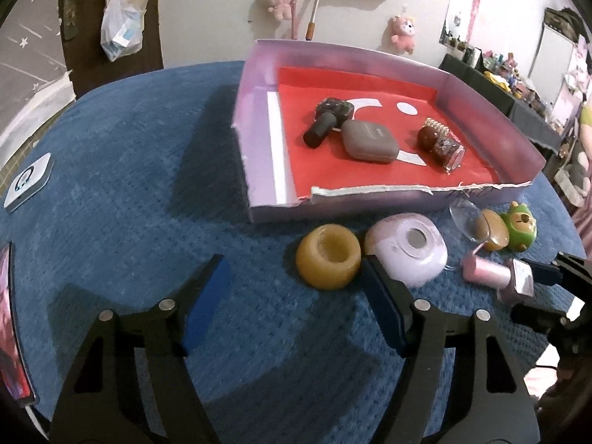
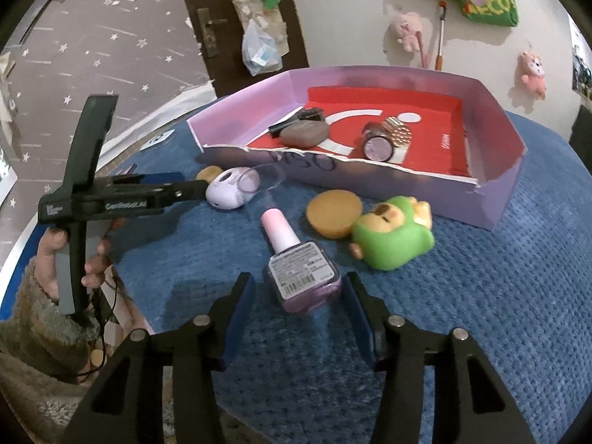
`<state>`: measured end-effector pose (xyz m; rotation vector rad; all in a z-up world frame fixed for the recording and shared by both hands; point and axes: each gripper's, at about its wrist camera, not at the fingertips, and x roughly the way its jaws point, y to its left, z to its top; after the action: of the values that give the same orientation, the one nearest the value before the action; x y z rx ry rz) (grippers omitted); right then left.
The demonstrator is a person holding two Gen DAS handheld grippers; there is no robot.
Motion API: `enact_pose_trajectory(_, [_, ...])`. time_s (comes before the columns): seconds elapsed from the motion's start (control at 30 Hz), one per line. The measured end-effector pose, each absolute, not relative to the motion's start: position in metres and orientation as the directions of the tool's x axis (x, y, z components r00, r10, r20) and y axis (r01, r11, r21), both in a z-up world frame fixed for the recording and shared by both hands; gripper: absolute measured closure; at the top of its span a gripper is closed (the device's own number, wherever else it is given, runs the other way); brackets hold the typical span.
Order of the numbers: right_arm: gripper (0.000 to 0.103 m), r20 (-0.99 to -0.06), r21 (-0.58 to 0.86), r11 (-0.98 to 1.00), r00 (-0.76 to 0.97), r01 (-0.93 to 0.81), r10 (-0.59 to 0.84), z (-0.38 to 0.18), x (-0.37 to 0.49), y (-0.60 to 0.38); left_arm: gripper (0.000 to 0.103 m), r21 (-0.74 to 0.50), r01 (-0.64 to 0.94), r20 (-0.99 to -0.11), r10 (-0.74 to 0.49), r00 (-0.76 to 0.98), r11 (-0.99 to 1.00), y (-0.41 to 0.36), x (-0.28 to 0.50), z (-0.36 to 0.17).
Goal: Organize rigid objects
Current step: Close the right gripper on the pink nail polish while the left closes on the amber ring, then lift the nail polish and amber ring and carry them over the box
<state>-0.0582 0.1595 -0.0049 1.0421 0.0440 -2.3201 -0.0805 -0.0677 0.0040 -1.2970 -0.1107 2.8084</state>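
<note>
the right gripper [image 2: 299,314] sits low over the blue table cloth [image 2: 499,314] with its fingers spread wide, and the nail polish bottle [image 2: 301,275] lies on its side between them, pink cap pointing toward the box. neither pad seems to touch the glass yet, though from here i can't be certain. so the step in hand looks like the pick of that bottle, with the grasp not yet made.

the left gripper [image 1: 292,303] is open too, holding nothing. its right finger sits just beside the amber ring [image 1: 328,257] and the lilac round gadget [image 1: 407,253], both close to the near wall of the purple box [image 1: 259,148].

inside the box, on its red floor, a grey case [image 1: 369,141], a black tube [image 1: 321,125], and a brown ball [image 1: 428,137] beside a little jewelled bottle [image 1: 449,150] are already lying. still out on the cloth near the box's near wall are the green bear toy [image 2: 392,240], a tan disc [image 2: 335,212] touching it, and a clear lens-like piece [image 1: 464,222].

next, i'd judge, the right fingers need to close squarely on the bottle's flat sides; it may slip or roll if pinched near the cap. then it has to lift clear of the torn near wall before going into the box.
</note>
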Motion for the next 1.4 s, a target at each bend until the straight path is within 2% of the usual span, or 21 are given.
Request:
enact_pose_trajectory(0.17, [0.044, -0.670, 0.214, -0.816, -0.527, 0.538, -0.523, -0.006, -0.064, 0.156, 0.035, -0.062, -0.013, -0.752, 0.056, -0.657, -0.998, -0.064, -0.086, 0.003])
enact_pose_trajectory(0.2, [0.043, -0.666, 0.215, -0.809, -0.524, 0.546, -0.531, -0.007, -0.065, 0.155, 0.040, -0.061, -0.016, -0.749, 0.057, -0.660, -0.998, -0.063, -0.085, 0.003])
enact_pose_trajectory(0.3, [0.044, -0.666, 0.174, -0.810, -0.539, 0.559, -0.515, -0.008, -0.064, 0.148, 0.065, -0.036, -0.025, -0.740, 0.043, -0.671, -0.999, -0.058, -0.084, 0.003])
enact_pose_trajectory(0.33, [0.049, -0.670, 0.146, -0.817, -0.552, 0.558, -0.496, -0.008, -0.063, 0.146, 0.068, -0.047, -0.031, -0.740, 0.056, -0.670, -0.998, -0.057, -0.084, 0.004])
enact_pose_trajectory(0.37, [0.056, -0.674, 0.120, -0.824, -0.564, 0.554, -0.477, -0.009, -0.062, 0.145, 0.068, -0.047, -0.028, -0.740, 0.053, -0.671, -0.999, -0.056, -0.084, 0.004])
enact_pose_trajectory(0.57, [0.057, -0.669, 0.122, -0.825, -0.567, 0.552, -0.480, -0.007, -0.058, 0.144, 0.068, -0.097, -0.009, -0.736, 0.078, -0.673, -0.995, -0.064, -0.079, 0.006])
enact_pose_trajectory(1.4, [0.057, -0.583, 0.196, -0.782, -0.571, 0.591, -0.577, 0.034, -0.053, 0.150, 0.068, -0.108, -0.092, -0.673, 0.141, -0.726, -0.990, -0.044, -0.061, 0.044])
